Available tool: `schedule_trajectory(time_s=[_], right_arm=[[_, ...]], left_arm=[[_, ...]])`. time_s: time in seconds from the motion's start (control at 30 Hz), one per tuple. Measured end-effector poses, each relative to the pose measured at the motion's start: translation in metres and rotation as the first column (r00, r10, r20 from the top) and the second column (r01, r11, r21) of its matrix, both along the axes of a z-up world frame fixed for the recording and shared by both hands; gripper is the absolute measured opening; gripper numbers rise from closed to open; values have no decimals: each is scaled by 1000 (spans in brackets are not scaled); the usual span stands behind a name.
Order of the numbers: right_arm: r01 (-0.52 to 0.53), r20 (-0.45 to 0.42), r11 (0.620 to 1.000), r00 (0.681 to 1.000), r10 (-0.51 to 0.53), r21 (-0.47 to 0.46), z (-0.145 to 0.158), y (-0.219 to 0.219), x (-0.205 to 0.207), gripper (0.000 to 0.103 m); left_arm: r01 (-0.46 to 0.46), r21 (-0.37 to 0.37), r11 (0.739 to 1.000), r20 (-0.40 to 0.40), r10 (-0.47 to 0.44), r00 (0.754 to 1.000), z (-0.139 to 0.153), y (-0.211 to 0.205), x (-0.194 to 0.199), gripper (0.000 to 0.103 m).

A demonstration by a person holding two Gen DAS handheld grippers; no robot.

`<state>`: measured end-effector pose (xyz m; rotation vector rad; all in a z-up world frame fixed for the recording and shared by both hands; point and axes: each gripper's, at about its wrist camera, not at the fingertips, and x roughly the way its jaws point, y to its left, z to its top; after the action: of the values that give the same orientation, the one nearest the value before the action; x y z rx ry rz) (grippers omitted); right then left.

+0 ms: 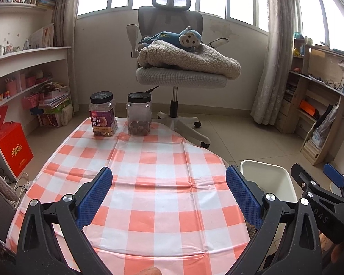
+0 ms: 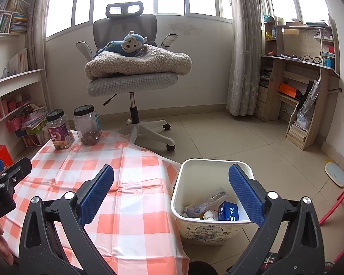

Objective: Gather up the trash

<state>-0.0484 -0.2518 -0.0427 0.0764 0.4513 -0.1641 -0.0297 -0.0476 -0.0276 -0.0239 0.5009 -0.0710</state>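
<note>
Trash already binned, both grippers empty

Wastebasket (image 2: 214, 229) stands on the floor just beside the bench (image 2: 130, 206), handy for drops; a crushed bottle (image 2: 208, 202), blue carton (image 2: 228, 210) and wads lie inside. Left gripper (image 1: 169, 197) and right gripper (image 2: 172, 194) hang spread apart, holding nothing. Two snack jars (image 1: 103, 114) stand at the far edge. The basket's bottom is hidden.

Your white plastic waste bin (image 2: 196, 226) with a bicycle drawing on its front stands upright on the tiled floor just beside the table; inside it lie a blue carton (image 2: 228, 210), a crushed clear plastic bottle (image 2: 208, 201) and crumpled white tissues (image 2: 208, 215).
</note>
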Motion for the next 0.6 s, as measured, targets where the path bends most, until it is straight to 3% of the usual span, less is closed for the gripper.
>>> schedule_trajectory(time_s=[0.6], right_arm=[[-10, -23, 1000, 1000, 10, 12, -1, -4, 2, 96]], left_arm=[[-2, -3, 1000, -31, 2, 1000, -6, 1, 5, 96]])
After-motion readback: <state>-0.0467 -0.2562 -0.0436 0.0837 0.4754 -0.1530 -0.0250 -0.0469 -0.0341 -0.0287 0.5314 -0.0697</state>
